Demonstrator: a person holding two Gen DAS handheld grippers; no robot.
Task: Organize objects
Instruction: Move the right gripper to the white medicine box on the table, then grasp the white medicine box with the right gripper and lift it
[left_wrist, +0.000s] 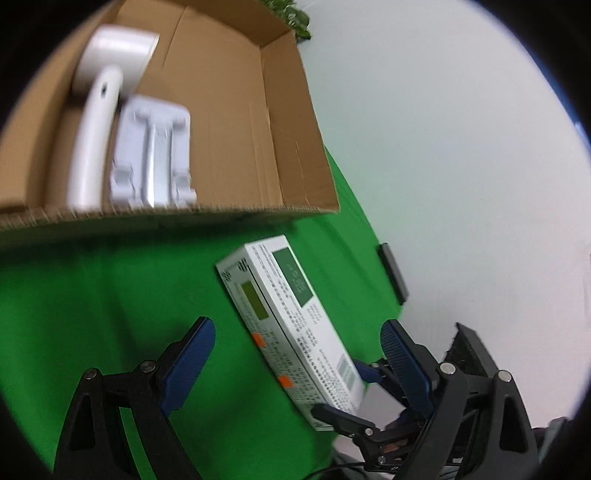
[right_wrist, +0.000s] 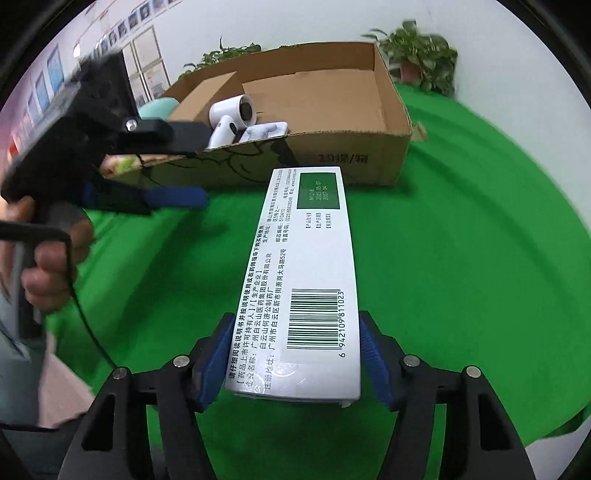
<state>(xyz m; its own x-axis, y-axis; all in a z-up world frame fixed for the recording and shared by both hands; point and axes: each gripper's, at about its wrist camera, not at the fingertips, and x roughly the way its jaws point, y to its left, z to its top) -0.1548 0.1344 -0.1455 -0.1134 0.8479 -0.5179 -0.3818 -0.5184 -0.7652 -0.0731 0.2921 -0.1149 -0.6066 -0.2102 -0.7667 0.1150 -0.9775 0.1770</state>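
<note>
Right tongs (right_wrist: 295, 354) pinching the barcode end of the medicine carton (right_wrist: 306, 266), lying on the green desk (right_wrist: 461, 277) at six o'clock of the cardboard box (right_wrist: 369, 158). Left tongs (left_wrist: 295, 350) hovering spread, empty. Probably light, stiff, smooth-printed card; gripping the long flat sides.

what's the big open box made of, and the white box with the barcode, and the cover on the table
Open box: brown corrugated cardboard, matte, with fluted cut edges and creased walls. White barcode box: probably thin coated paperboard, slightly glossy, with crisp print. Table cover: green fabric, matte, seemingly felt-like.
</note>
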